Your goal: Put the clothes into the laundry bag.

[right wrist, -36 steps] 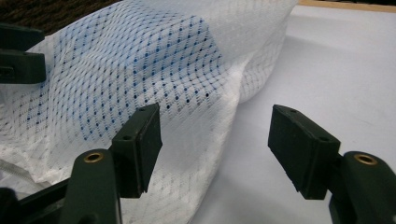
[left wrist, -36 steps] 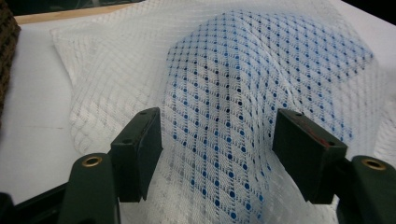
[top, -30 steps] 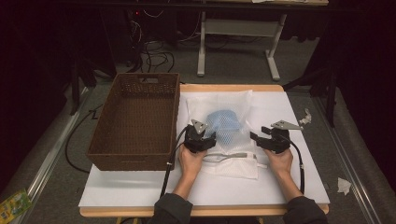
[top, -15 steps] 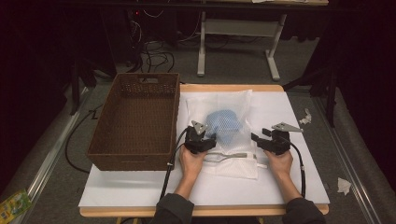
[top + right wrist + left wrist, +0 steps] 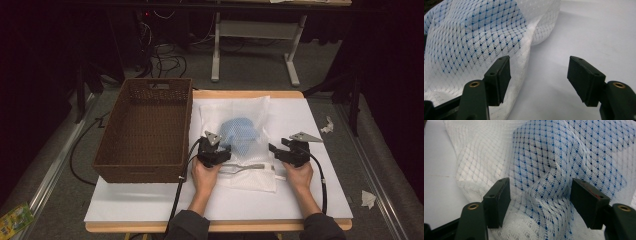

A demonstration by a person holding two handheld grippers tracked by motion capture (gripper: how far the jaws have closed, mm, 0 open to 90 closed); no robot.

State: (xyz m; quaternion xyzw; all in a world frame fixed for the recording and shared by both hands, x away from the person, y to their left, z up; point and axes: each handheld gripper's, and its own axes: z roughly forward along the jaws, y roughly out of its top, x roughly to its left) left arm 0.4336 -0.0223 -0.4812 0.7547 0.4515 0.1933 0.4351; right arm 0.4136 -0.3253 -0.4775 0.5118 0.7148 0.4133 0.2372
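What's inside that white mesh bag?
Something blue shows through the white mesh bag, likely cloth. The weave blurs its shape, so I cannot tell exactly what it is.

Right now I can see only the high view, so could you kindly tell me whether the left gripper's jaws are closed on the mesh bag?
Observer: No. In the left gripper view the left gripper has its jaws apart, with a raised fold of the mesh bag between them and gaps on both sides.
Operator: Thank you. And the right gripper?
Observer: The right gripper is open too; the bag's edge lies beside one jaw, and white table surface shows between the jaws.
Operator: What is the blue shape inside?
Observer: Close up, something blue shows through the white netting; what it is I cannot tell.
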